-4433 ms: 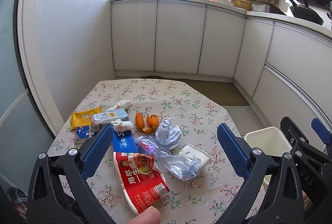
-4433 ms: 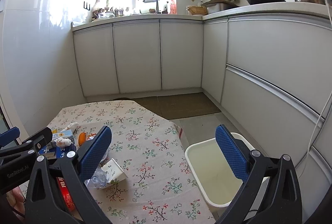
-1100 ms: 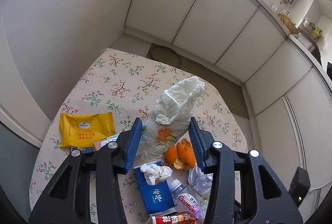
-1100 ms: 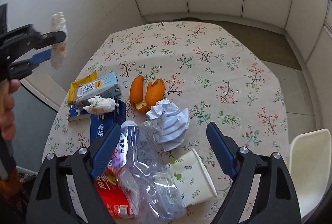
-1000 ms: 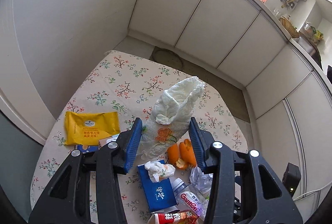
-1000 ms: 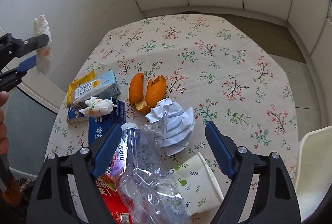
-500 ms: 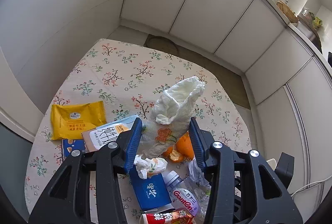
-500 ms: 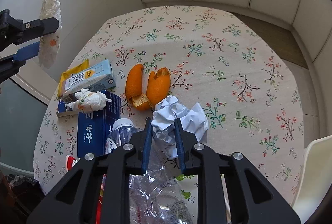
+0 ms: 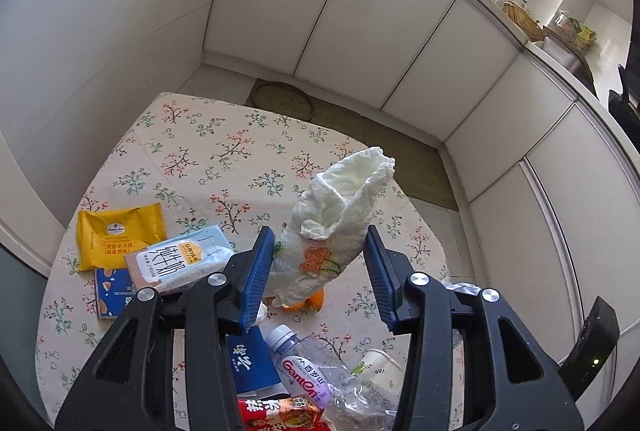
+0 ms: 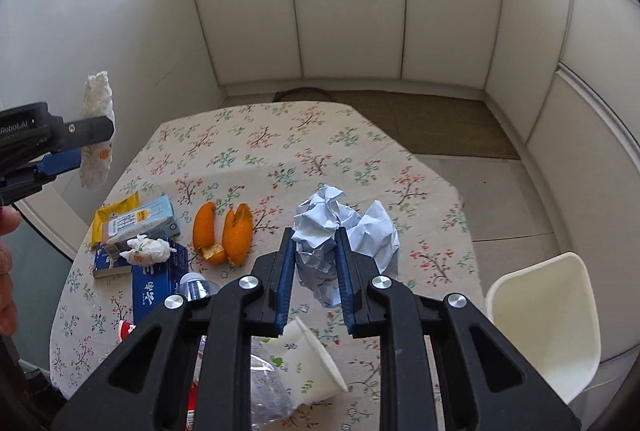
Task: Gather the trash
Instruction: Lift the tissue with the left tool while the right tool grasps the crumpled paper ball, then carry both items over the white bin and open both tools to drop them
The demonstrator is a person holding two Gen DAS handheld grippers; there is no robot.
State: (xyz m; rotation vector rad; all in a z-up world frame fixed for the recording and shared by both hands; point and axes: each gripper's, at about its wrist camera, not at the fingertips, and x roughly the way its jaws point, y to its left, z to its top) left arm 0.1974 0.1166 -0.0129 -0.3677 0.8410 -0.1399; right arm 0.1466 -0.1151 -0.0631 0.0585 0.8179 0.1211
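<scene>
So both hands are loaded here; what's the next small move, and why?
Probably swing the right gripper toward the bin. Its jaws are shut on the crumpled paper, lifted off the table, and the bin stands just beyond the table's right edge. The left gripper holds a tissue aloft.

A table (image 10: 320,151) with a floral cloth carries the litter. Along its left side lie a yellow packet (image 9: 116,237), a pale blue carton (image 9: 180,259) and a small blue box (image 9: 114,293). Nearer the middle sit orange peels (image 10: 222,233), a dark blue box (image 10: 158,277) with a tissue wad (image 10: 146,249) on it, a plastic bottle (image 9: 316,375), a paper cup (image 10: 306,363) on its side and a red wrapper (image 9: 280,413).
</scene>
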